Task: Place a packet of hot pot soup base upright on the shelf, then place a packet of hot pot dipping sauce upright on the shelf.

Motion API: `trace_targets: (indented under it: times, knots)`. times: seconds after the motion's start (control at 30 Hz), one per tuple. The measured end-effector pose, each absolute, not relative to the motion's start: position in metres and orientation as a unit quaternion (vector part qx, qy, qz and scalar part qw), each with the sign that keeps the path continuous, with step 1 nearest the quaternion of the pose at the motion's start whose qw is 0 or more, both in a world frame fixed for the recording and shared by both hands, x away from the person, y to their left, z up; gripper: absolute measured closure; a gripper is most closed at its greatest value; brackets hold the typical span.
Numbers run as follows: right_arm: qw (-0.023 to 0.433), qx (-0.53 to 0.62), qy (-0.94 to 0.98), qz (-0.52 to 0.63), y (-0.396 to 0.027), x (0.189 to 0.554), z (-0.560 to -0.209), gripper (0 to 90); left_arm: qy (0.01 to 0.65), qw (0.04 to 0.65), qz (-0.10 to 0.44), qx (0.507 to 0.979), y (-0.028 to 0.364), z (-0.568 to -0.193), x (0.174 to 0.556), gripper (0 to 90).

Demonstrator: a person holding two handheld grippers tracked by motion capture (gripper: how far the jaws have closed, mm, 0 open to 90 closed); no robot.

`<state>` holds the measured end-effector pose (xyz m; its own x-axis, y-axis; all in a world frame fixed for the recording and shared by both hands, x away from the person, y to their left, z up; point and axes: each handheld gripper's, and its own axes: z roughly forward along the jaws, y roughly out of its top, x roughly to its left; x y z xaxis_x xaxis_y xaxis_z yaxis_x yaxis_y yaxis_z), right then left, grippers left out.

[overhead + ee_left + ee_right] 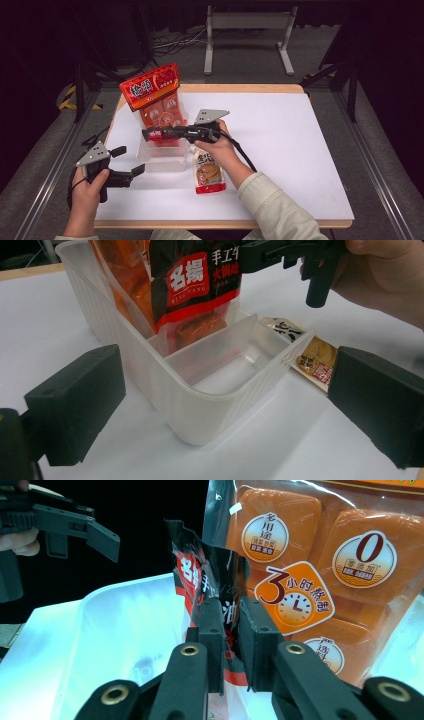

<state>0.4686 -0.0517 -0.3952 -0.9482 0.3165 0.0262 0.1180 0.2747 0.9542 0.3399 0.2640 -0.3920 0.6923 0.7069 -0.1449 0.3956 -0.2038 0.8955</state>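
A clear plastic bin [162, 161] with a divider stands on the white table [300, 150]. A tall orange packet [155, 97] stands upright in its far compartment. My right gripper [147, 133] reaches in from the right and is shut on the top of a red and black packet [164, 136], which hangs upright in the bin in front of the orange one. The right gripper view shows that packet [200, 575] pinched between the jaws of the right gripper [232, 635]. My left gripper [130, 159] rests open just left of the bin's near end [210, 405], with its jaws to either side.
A third sauce packet [207, 172] lies flat on the table just right of the bin, under my right wrist. The bin's near compartment [240, 365] holds nothing. A metal stand [247, 30] and cables are on the floor beyond the table's far edge.
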Motion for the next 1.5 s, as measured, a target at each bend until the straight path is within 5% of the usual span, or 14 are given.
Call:
trace_targets:
  times: [0.63,1.5]
  knots:
    - [0.088,0.183,0.802,0.561,-0.099,0.441,-0.363,52.9,0.357,0.519,0.128,0.766,0.265,-0.388,0.344,2.0]
    - [0.073,0.247,0.834,0.487,-0.136,0.433,-0.369,34.3,0.35,0.518,0.132,0.769,0.266,-0.386,0.344,2.2]
